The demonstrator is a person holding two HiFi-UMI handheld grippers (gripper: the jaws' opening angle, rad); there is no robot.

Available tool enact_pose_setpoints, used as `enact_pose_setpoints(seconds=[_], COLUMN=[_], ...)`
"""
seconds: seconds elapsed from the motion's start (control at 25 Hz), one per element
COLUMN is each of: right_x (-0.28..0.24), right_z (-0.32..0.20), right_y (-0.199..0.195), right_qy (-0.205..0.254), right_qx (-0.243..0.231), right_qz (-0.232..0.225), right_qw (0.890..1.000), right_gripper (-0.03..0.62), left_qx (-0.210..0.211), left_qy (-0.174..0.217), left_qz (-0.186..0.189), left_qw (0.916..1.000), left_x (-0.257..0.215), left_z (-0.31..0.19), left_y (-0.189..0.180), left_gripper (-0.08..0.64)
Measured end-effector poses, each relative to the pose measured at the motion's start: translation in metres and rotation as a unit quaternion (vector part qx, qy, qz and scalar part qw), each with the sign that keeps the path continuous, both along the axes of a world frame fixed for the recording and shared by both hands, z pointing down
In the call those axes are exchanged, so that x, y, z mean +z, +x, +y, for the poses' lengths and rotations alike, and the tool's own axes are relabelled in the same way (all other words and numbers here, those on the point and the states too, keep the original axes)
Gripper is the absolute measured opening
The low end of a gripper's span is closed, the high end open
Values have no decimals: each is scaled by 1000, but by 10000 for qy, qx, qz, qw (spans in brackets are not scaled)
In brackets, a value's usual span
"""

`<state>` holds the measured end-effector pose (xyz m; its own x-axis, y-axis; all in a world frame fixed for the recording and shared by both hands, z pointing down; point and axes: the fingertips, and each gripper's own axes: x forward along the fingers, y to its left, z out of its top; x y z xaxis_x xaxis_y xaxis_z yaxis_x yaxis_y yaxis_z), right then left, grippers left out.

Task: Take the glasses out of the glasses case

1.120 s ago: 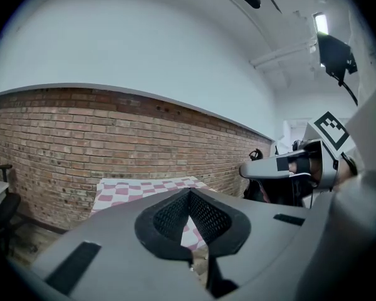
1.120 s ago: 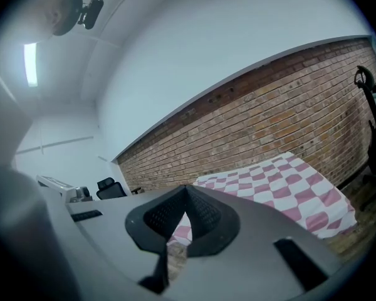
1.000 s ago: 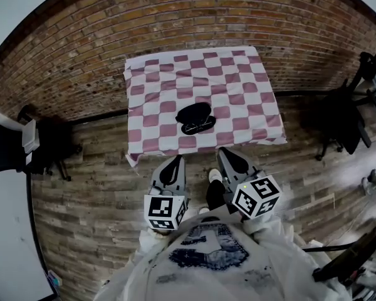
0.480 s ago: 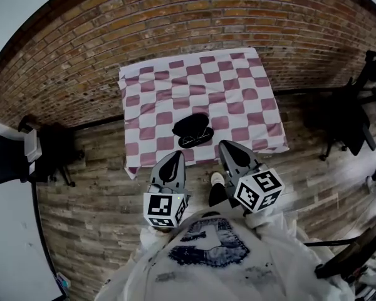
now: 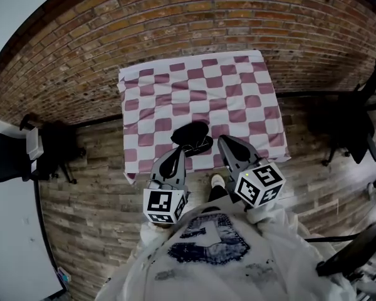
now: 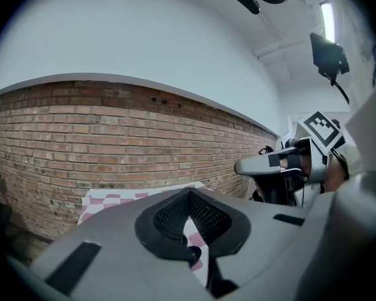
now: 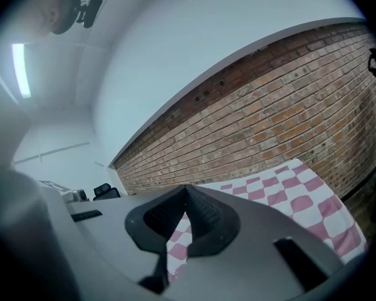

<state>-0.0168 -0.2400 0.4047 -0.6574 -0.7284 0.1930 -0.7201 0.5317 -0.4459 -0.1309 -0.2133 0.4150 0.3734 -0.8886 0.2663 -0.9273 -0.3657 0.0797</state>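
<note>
left tongs (image 5: 177, 153) clenched, empty | right tongs (image 5: 224, 142) clenched, empty | glasses case (image 5: 192, 137) near table (image 5: 200, 86) front edge

Two grippers, left gripper (image 5: 177, 156) and right gripper (image 5: 226, 143), one glasses case (image 5: 190, 135), one checkered table (image 5: 238, 99).

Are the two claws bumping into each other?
Apart. The head view shows it: wooden floor and a shoe lie in the gap between the left claw and the right claw.
</note>
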Motion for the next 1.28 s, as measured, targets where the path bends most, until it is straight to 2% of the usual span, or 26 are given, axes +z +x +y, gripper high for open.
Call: enact_pose_setpoints(seconds=[0.52,0.64,0.84,1.28], right_x=[14,19,21,27], right_z=[-48,-50,-54,-58], right_y=[25,26,27,42], right_qy=[-75,-120,-147,-249], right_qx=[-108,-140,-165,-59], right_qz=[-34,-54,-80,-112], right_qw=[9999,9998,9997,9996], right_gripper=[14,14,14,14], left_qx=[-121,-47,63,315], left_qy=[-244,-310,-668,-818], left_qz=[-237,-323,-495,-733], left_qw=[9993,9990,9965,9934], left_x=[18,24,40,60], left_z=[-44,-46,-48,-56], left_y=[13,13,13,21], left_gripper=[8,9,9,26])
